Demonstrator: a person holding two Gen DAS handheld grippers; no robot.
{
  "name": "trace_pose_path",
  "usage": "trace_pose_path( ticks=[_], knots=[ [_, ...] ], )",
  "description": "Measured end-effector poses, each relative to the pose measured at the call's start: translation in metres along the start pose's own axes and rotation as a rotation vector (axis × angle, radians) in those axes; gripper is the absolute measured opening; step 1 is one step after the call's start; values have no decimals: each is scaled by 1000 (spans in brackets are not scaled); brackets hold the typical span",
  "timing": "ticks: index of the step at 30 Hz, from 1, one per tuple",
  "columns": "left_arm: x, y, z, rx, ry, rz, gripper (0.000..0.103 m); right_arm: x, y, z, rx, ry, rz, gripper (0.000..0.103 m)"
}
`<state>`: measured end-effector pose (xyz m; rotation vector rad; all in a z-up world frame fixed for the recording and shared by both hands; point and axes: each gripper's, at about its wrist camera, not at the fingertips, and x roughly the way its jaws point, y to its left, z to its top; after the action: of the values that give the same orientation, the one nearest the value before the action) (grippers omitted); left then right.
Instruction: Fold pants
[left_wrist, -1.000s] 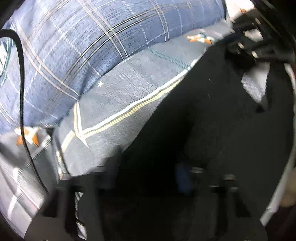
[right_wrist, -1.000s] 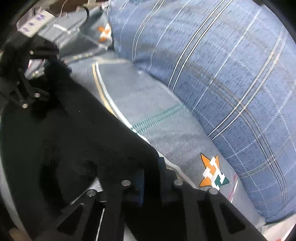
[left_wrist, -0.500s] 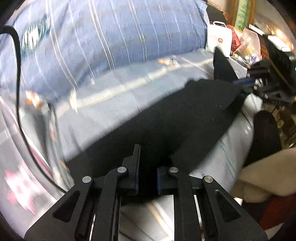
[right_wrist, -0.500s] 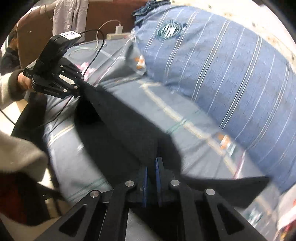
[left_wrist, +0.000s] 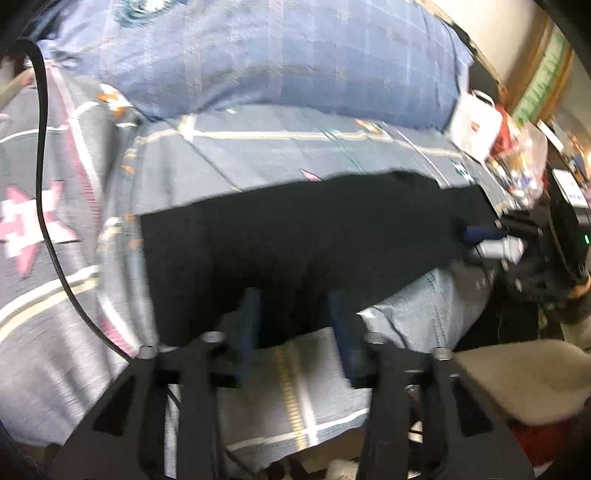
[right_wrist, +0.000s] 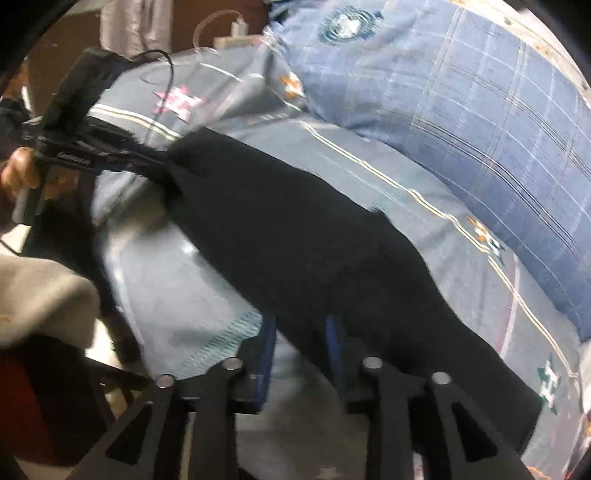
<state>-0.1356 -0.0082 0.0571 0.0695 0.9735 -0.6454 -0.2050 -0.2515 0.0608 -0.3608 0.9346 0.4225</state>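
The black pants (left_wrist: 314, 229) lie as a long folded band across the grey-blue bed sheet (left_wrist: 295, 147). My left gripper (left_wrist: 295, 321) stands over the band's near edge at one end. Its jaws are opening, and the cloth lies loose between the fingers. The right wrist view shows the same pants (right_wrist: 314, 240) running diagonally. At their other end my right gripper (right_wrist: 301, 347) is also opening, with the cloth edge between its blue pads and not pinched. Each gripper shows in the other's view: the right gripper (left_wrist: 491, 240) at the far right, the left gripper (right_wrist: 159, 162) at the upper left.
A puffy blue plaid duvet (left_wrist: 277, 55) fills the far side of the bed. A black cable (left_wrist: 48, 184) hangs along the left. A white bag (left_wrist: 476, 118) and clutter sit past the bed's right end. A cream sleeve (left_wrist: 517, 376) is close by.
Both grippers were shut on the pants and carried them, stretched, over the bed. Now the pants lie flat on the sheet and both pairs of jaws stand apart.
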Motion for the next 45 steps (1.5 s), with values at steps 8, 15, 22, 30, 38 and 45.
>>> trace_pose_path(
  ticks=[8, 15, 22, 30, 38, 45],
  knots=[
    [-8, 37, 16, -128, -87, 28, 45, 28, 55, 46, -88, -126, 135, 33],
    [21, 34, 18, -163, -71, 32, 45, 70, 77, 66, -136, -98, 96, 17],
    [54, 44, 22, -173, -42, 110, 45, 78, 75, 62, -5, -63, 174, 15],
    [32, 38, 31, -183, -80, 133, 45, 29, 34, 51, 126, -143, 168, 18],
    [20, 4, 36, -116, -134, 114, 47, 23, -77, 33, 468, -199, -74, 36],
    [37, -26, 25, -44, -83, 104, 47, 62, -84, 44, 447, -107, 40, 24]
  ],
)
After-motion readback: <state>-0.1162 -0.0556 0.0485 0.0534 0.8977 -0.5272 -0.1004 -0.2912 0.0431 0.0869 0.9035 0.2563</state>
